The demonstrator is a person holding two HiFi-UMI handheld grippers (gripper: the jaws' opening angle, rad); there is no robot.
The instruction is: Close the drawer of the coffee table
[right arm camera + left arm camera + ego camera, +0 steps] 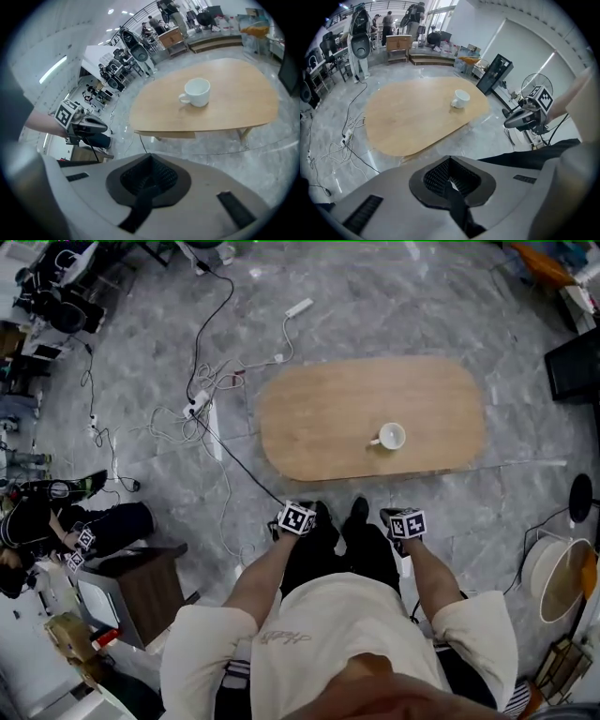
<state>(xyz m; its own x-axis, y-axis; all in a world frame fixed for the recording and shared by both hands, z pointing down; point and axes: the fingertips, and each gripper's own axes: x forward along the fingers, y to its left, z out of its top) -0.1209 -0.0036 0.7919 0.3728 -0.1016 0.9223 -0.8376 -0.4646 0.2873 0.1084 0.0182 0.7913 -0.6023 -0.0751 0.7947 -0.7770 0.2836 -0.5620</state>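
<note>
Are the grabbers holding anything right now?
No, nothing. The left gripper and the right gripper are both shut and empty, apart from the table and cup.

Left gripper [451, 182] with jaws pressed together and empty, oval wooden coffee table [408, 123] ahead, white cup [460, 98] standing on it, right gripper [512, 123] off to the right, cables [333, 151] on the floor

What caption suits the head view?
Person faces an oval coffee table bearing a white cup, left tool and right tool held in front.
</note>
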